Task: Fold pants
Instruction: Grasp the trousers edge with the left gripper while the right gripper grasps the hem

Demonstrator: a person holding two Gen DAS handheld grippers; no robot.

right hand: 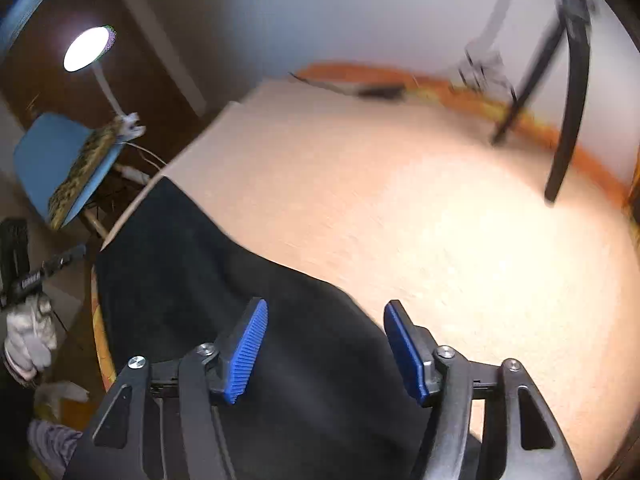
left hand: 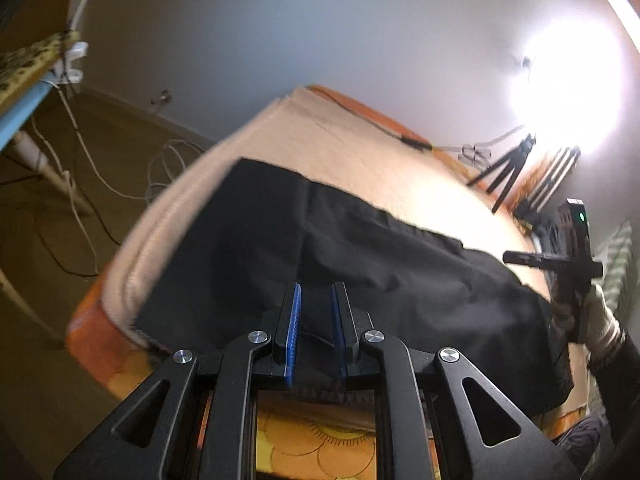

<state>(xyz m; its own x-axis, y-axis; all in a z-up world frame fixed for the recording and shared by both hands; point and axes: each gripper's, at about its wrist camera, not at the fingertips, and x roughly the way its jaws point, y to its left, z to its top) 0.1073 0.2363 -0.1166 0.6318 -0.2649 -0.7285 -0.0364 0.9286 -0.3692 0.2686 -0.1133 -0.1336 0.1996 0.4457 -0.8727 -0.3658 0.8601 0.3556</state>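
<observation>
Left gripper (left hand: pixel 316 312) nearly closed, pinching a fold of the black pants (left hand: pixel 360 264) at the near edge. Right gripper (right hand: pixel 326 350) spread above the cloth, nothing between its pads. Pants lie flat along the near side of the peach blanket (right hand: pixel 400 200).
</observation>
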